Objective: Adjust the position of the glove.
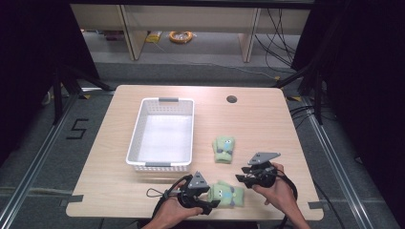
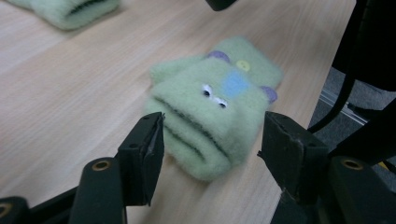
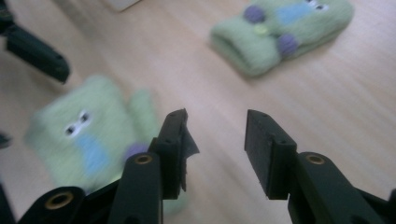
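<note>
We held the left hand-held gripper (image 2: pixel 210 140) wide apart around a green mitten (image 2: pixel 210 107) near the bench's (image 1: pixel 119 186) front edge; our right hand-held gripper (image 3: pixel 215 140) stood apart too, holding nothing.

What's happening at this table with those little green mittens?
A person sits at a wooden table with a two-jaw gripper in each hand. Two green monster-face mittens lie on it, beside a white plastic basket with nothing in it. The near mitten lies flat by the front edge; the left gripper has its jaws open on either side of its cuff end, not pressing on it. The right gripper is open too, hovering just beyond it and holding nothing. The far mitten lies untouched.
</note>
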Demonstrator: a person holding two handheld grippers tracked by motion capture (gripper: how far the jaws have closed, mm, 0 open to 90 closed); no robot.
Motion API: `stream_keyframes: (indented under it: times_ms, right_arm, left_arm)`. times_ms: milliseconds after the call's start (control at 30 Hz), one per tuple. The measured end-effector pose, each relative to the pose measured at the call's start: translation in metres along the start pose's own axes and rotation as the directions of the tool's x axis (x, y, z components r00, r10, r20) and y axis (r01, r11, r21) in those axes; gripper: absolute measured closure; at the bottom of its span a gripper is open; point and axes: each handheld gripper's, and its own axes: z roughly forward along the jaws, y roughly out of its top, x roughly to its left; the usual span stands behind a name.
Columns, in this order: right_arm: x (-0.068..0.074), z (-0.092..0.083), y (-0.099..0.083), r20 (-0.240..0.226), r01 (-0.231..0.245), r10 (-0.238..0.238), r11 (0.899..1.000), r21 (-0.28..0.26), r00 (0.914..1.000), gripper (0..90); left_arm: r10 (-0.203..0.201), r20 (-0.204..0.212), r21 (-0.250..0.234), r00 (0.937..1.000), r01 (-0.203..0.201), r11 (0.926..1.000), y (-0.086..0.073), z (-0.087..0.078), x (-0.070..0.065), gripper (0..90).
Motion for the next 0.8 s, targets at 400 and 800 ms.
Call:
stream_keyframes:
  times_ms: [400, 800]
  right_arm:
    - [-0.019, 0.039, 0.054, 0.046, -0.066, 0.066, 0.998, 0.009, 0.9968, 52.4]
    - [-0.032, 0.077, 0.093, 0.148, -0.258, 0.244, 0.962, 0.085, 0.9585, 32.9]
  left_arm:
    - [-0.02, -0.028, -0.013, 0.9994, 0.02, 0.9997, -0.009, -0.022, 0.015, 37.0]
    - [-0.059, -0.028, -0.02, 0.9979, 0.058, 0.9981, -0.014, -0.029, 0.022, 36.9]
